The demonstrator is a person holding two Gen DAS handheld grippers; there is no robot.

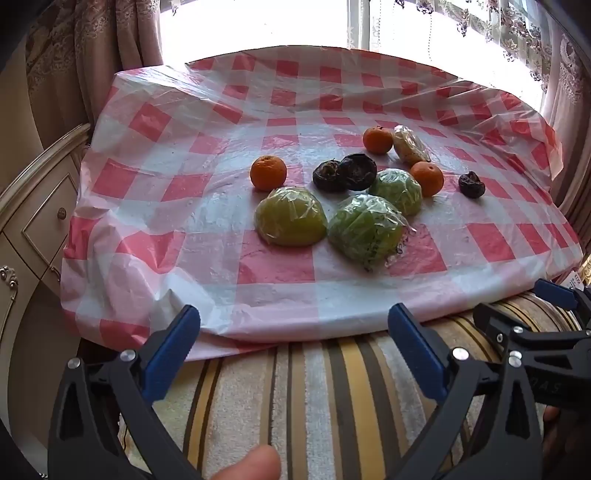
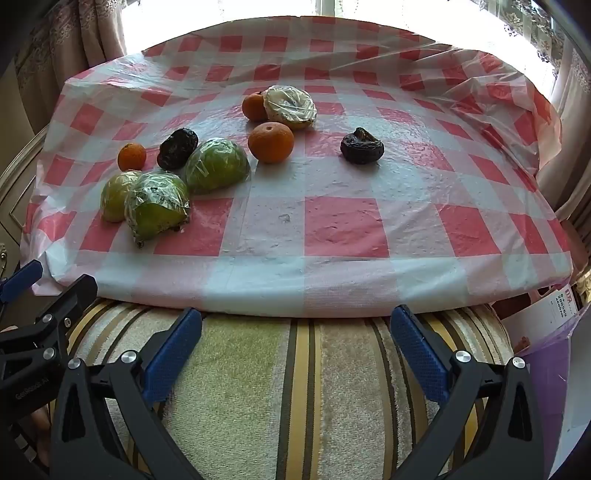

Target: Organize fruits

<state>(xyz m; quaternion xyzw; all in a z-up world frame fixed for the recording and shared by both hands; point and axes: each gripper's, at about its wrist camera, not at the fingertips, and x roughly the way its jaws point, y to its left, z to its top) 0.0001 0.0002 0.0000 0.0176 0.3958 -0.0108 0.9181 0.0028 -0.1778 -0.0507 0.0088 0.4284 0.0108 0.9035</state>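
Fruit lies on a red-and-white checked tablecloth (image 1: 280, 266). Three oranges show: one at the left (image 1: 268, 172), one at the back (image 1: 377, 140), one to the right (image 1: 427, 178). Three green halves in plastic wrap (image 1: 291, 216) (image 1: 364, 230) (image 1: 397, 191) lie in front. Dark wrinkled fruits (image 1: 343, 172) sit in the middle, and one (image 2: 362, 145) lies alone to the right. A pale wrapped piece (image 2: 290, 106) sits at the back. My left gripper (image 1: 293, 345) and right gripper (image 2: 295, 345) are both open and empty, short of the table's near edge.
A striped towel-covered cushion (image 2: 295, 387) lies under both grippers. A cream cabinet with drawers (image 1: 33, 221) stands at the left. Curtains and a bright window (image 1: 295, 26) are behind the table. A purple bin (image 2: 546, 369) sits at the right.
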